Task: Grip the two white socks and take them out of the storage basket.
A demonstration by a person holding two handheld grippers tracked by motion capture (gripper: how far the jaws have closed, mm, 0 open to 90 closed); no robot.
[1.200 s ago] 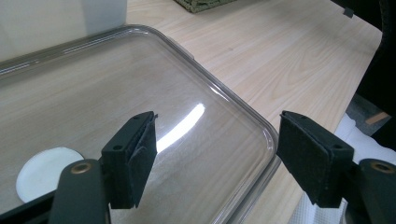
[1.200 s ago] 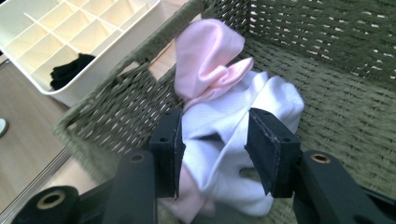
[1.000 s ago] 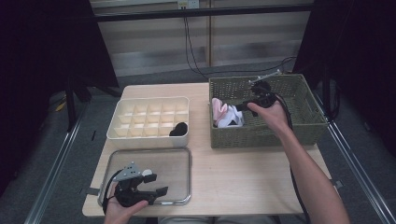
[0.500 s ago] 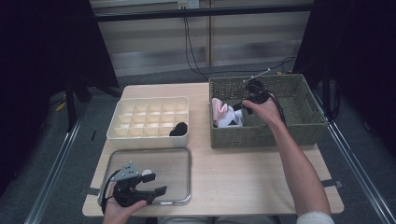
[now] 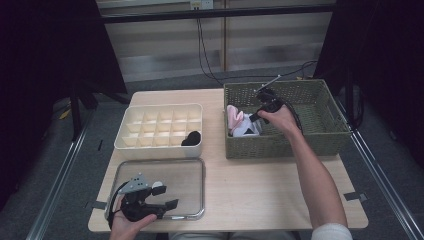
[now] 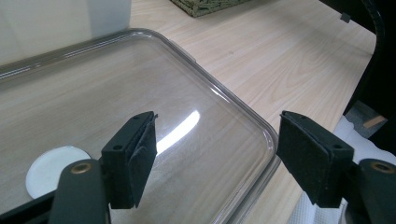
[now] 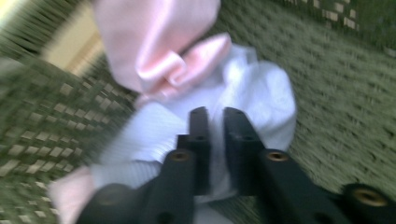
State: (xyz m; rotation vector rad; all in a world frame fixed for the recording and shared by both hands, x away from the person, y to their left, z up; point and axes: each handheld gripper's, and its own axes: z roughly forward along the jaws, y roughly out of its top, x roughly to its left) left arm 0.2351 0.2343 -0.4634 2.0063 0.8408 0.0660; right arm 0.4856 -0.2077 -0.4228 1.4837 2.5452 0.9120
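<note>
At centre right, an olive-green woven basket [image 5: 310, 142] holds pink cloth [image 5: 233, 117] and white cloth [image 5: 246, 131]. Left of it, a cream divider box [image 5: 159, 128] holds a black bundle [image 5: 191, 138]; the table [image 5: 260, 185] is pale wood-grain.

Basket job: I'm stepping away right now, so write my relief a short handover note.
Right gripper: in the green basket, jaws just closed on the white cloth; pink cloth lies against it.
Left gripper: open, holding nothing, over the clear tray.
Done: one dark rolled item sits in the divided box.
Left: lift the white cloth out, probably into a box compartment; then the pink.
</note>
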